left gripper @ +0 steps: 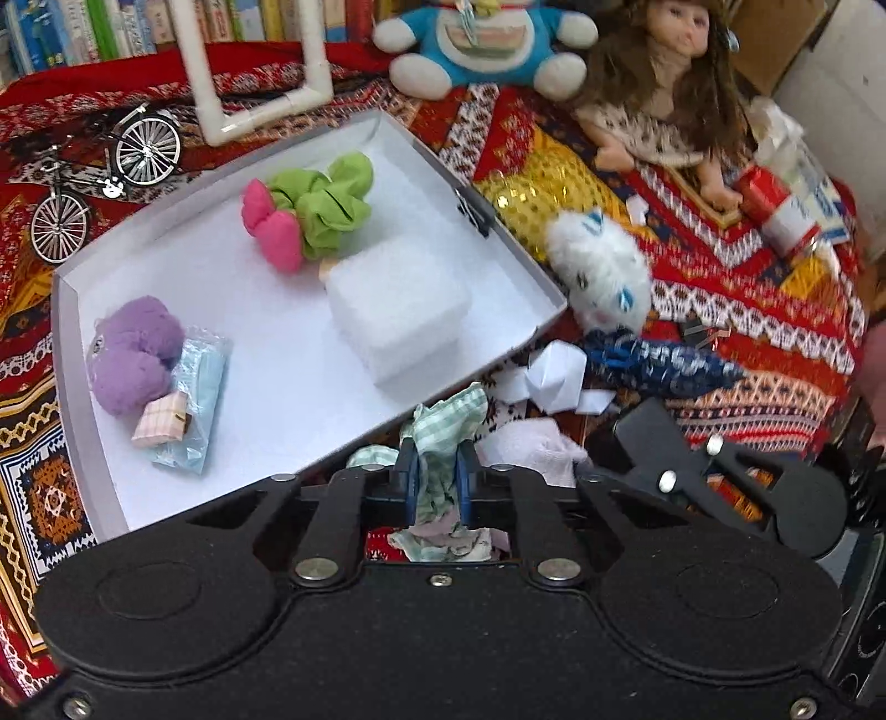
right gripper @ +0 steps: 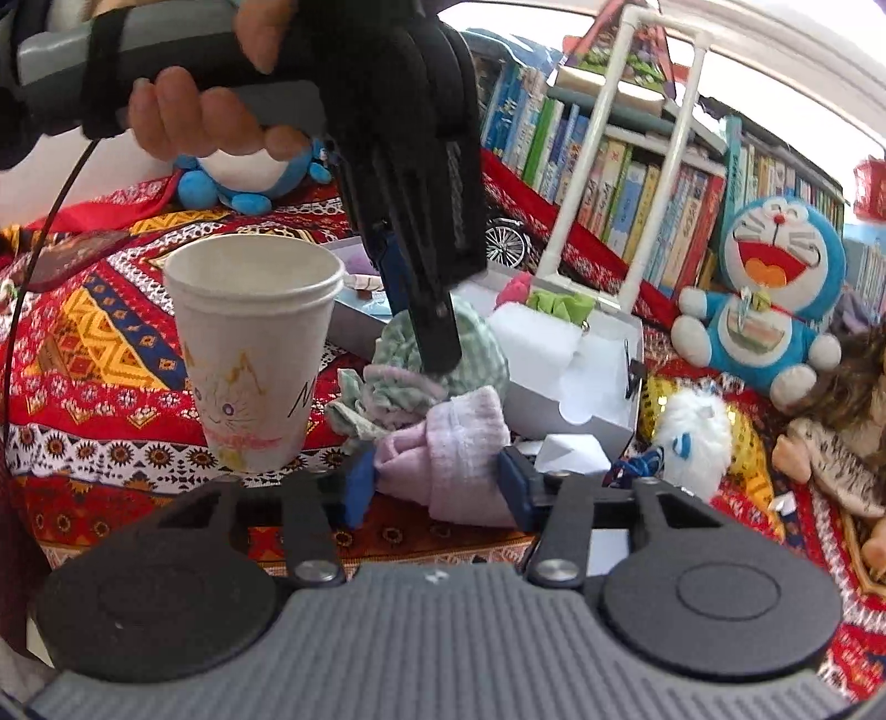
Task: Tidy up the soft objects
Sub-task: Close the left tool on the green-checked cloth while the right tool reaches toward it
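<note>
A green checked cloth (left gripper: pixel 451 421) lies bunched on the patterned spread, just outside the near edge of a white box (left gripper: pixel 277 343). My left gripper (left gripper: pixel 437 471) is shut on that cloth, which sticks up between the blue pads. The right wrist view shows the left gripper (right gripper: pixel 437 354) coming down from above into the same cloth (right gripper: pixel 476 354). A pink cloth (right gripper: pixel 443 454) lies against it, and my right gripper (right gripper: pixel 437 487) is shut on it, a pad on each side. In the box are a purple plush (left gripper: pixel 138 349), a green and pink plush (left gripper: pixel 310 210) and a white foam block (left gripper: pixel 398 310).
A paper cup (right gripper: pixel 249 343) stands left of the cloths. A white fluffy toy (left gripper: pixel 603 271), a dark blue patterned cloth (left gripper: pixel 664 365) and folded white paper (left gripper: pixel 554 376) lie right of the box. A blue plush (left gripper: pixel 482 50), a doll (left gripper: pixel 664 83), a model bicycle (left gripper: pixel 99 177) and a white pipe frame (left gripper: pixel 205 83) are behind.
</note>
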### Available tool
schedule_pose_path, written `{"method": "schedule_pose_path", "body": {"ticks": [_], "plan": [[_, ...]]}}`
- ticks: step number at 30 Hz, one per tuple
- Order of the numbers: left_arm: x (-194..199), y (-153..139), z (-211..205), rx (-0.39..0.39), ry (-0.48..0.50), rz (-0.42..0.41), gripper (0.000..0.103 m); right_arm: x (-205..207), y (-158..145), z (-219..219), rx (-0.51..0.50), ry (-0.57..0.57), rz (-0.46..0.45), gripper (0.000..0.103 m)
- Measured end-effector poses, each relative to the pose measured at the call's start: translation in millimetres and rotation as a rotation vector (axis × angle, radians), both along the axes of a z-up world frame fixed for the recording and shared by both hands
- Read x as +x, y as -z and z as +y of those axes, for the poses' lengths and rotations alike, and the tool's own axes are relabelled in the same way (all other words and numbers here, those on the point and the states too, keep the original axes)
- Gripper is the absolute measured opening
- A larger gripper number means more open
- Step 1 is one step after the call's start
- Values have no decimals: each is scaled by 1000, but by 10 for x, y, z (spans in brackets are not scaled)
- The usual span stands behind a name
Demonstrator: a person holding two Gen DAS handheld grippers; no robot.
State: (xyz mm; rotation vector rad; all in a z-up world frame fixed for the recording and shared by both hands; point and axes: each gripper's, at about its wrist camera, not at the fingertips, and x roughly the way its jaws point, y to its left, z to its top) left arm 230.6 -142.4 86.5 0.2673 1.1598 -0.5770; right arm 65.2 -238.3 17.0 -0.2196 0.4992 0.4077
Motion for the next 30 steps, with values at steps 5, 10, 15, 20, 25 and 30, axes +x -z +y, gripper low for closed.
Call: {"method": "schedule_pose_path", "body": {"ticks": [5, 10, 15, 20, 25, 30], "plan": [[-59, -178, 62, -60, -19, -38, 10, -27, -78, -52, 44, 39, -29, 32], [-153, -378, 97, -112, -4, -88, 10, -21, -177, -178, 118, 107, -43, 19], [-209, -548, 129, -132, -9, -150, 11, -3, -294, -280, 159, 155, -63, 9], [-215, -551, 163, -122, -18, -161, 11, 2, -332, -287, 151, 130, -57, 8], [-214, -536, 185, -128, -23, -165, 11, -15, -213, -144, 60, 62, -17, 42], [-221, -554, 221, -127, -34, -183, 11, -7, -76, 12, 6, -2, 24, 62]]}}
